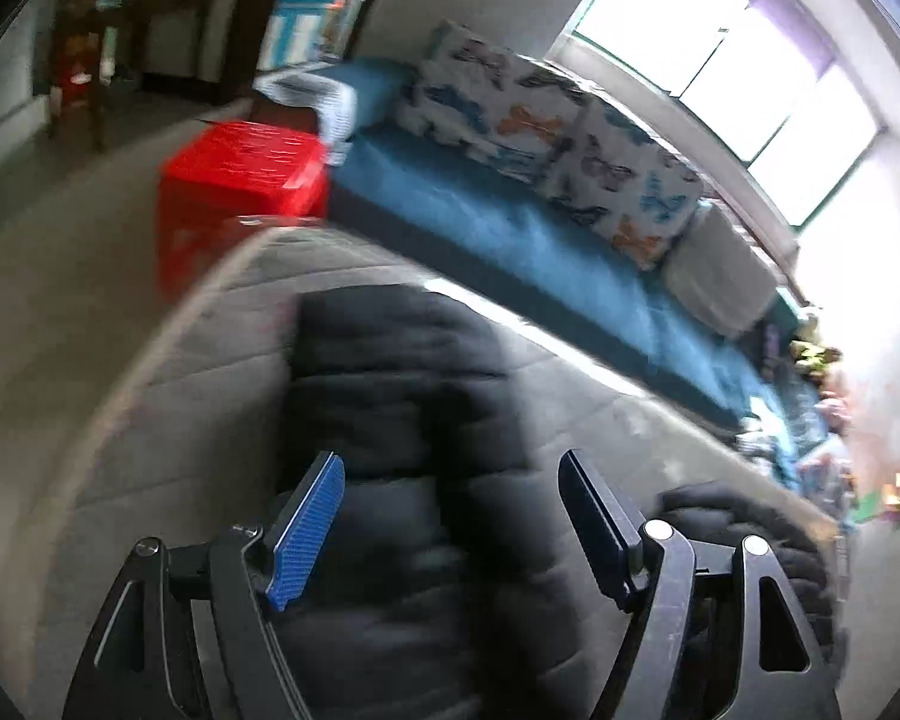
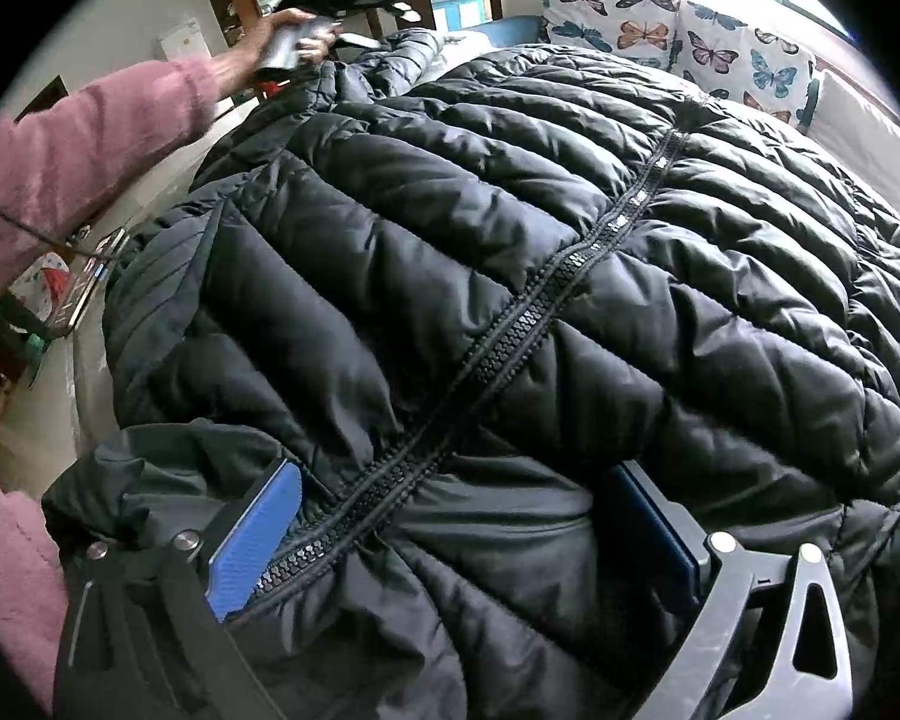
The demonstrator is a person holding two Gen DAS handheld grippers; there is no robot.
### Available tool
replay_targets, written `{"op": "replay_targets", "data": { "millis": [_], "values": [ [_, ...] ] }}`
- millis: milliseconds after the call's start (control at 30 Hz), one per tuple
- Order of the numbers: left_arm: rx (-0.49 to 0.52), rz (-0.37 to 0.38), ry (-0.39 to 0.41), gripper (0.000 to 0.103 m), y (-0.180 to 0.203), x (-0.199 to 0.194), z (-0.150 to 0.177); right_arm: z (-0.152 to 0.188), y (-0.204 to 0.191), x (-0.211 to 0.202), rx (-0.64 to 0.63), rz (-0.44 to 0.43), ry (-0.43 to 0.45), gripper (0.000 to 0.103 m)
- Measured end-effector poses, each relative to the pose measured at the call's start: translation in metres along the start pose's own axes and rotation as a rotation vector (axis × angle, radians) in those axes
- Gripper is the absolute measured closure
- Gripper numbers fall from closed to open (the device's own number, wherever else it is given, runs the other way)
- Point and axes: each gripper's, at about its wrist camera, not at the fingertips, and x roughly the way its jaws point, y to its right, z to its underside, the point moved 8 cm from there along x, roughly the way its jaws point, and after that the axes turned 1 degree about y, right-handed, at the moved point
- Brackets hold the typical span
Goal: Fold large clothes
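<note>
Left wrist view: the left gripper (image 1: 450,531) hangs with its jaws spread wide, nothing between them. One blue ribbed pad (image 1: 307,531) faces inward; the other finger shows only its dark edge. Below and ahead lies a sleeve of the black quilted puffer jacket (image 1: 390,396), stretched along the grey quilted mattress surface (image 1: 168,396) toward its far rounded corner. A second dark padded fold sits near the surface's right edge. Past the far corner stands a red plastic crate (image 1: 240,180). Alongside the far edge runs a blue upholstered bench (image 1: 480,210) carrying white cushions printed with butterflies (image 1: 546,138) and a plain grey cushion (image 1: 720,276), under a bright window (image 1: 720,78). This view is blurred and no writing can be read.

Right wrist view: the right gripper (image 2: 450,546) sits at the jacket's near end, jaws spread, with bunched black fabric and the black toothed zipper (image 2: 510,324) lying between the fingers; whether the pads press the cloth I cannot tell. The jacket (image 2: 660,276) covers most of the surface, zipper closed and running diagonally toward the far right corner. At the far left, a hand (image 2: 276,39) in a pink fleece sleeve (image 2: 84,138) holds the left gripper above the jacket's sleeve end. No brand or label is legible on the jacket.
</note>
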Motion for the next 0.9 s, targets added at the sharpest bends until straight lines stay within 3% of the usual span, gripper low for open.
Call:
{"op": "replay_targets", "data": {
  "millis": [133,267,400,600,633,667,733,767,900],
  "values": [
    [-0.064,-0.031,-0.071,0.024,-0.039,-0.004,0.031,-0.001,-0.001,0.001,0.002,0.005,-0.001,0.000],
    [-0.120,0.092,-0.058,0.024,-0.048,-0.009,0.057,-0.001,-0.001,0.001,0.002,0.008,-0.003,0.000],
    [-0.137,0.229,-0.076,0.025,-0.033,-0.011,0.073,-0.001,-0.001,0.001,0.003,0.010,-0.003,0.000],
    [-0.120,0.277,-0.053,0.028,-0.016,0.000,0.078,-0.002,-0.001,0.002,0.009,0.012,0.007,0.000],
    [-0.132,0.289,-0.053,0.041,-0.017,0.000,0.081,-0.002,-0.001,0.001,0.009,0.014,0.011,0.000],
    [-0.147,0.296,-0.062,0.061,-0.017,0.002,0.083,-0.002,-0.001,0.001,0.009,0.015,0.013,0.000],
    [-0.181,0.309,-0.063,0.082,-0.017,0.000,0.083,-0.002,-0.001,0.000,0.012,0.016,0.018,0.000],
    [-0.197,0.326,-0.049,0.088,-0.015,-0.005,0.082,-0.002,-0.001,0.000,0.017,0.018,0.020,0.000],
    [-0.143,0.329,0.022,0.093,0.005,-0.048,0.072,-0.003,-0.001,-0.003,0.028,0.029,0.025,0.000]
  ]
}}
